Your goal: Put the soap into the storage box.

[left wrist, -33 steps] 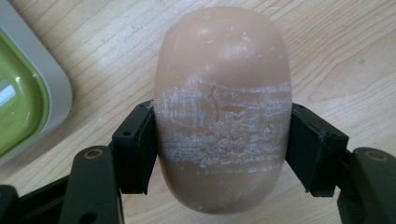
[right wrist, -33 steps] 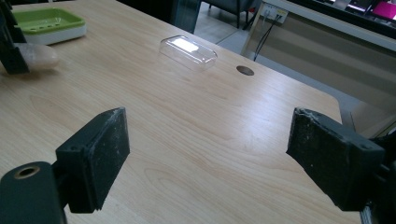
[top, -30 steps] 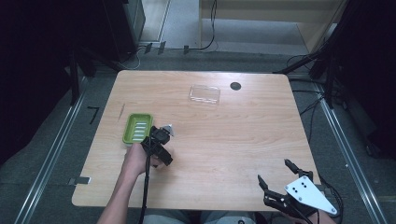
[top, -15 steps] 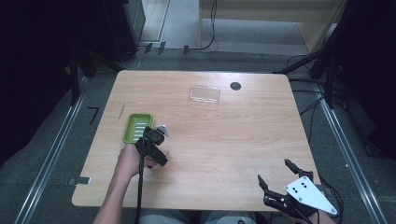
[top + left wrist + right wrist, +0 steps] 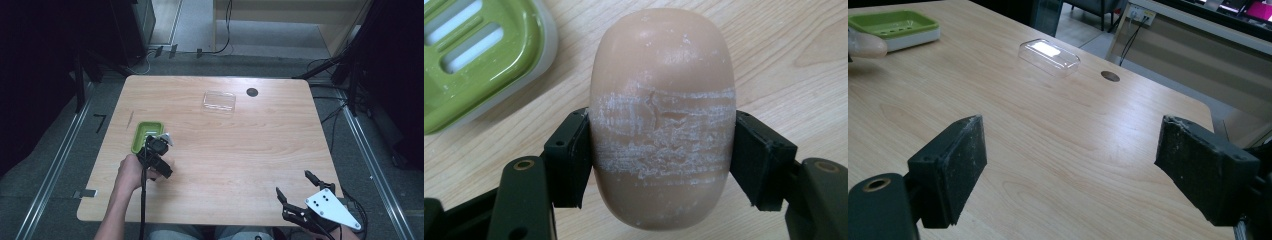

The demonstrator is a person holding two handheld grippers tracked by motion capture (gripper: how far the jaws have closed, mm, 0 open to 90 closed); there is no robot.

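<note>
A peach-coloured soap bar [image 5: 661,115], scuffed white across its middle, sits between the black pads of my left gripper [image 5: 661,160], which is shut on it just above the wood. In the high view the left gripper [image 5: 158,151] hovers at the near right corner of the green soap dish [image 5: 145,136], with the soap's pale tip [image 5: 166,138] poking out beside the dish. The dish [image 5: 479,55] lies up and to the left of the soap. My right gripper [image 5: 293,184] rests at the table's near right edge, jaws wide apart [image 5: 1073,170] with nothing between them.
A clear plastic lid [image 5: 219,101] lies at the far middle of the table, next to a dark round hole [image 5: 252,92]. The right gripper view also shows the lid [image 5: 1049,56], the dish [image 5: 893,25] and the held soap [image 5: 865,46] far left.
My left hand has carried the soap a little leftward, closer to the green dish. The right gripper has not moved.
</note>
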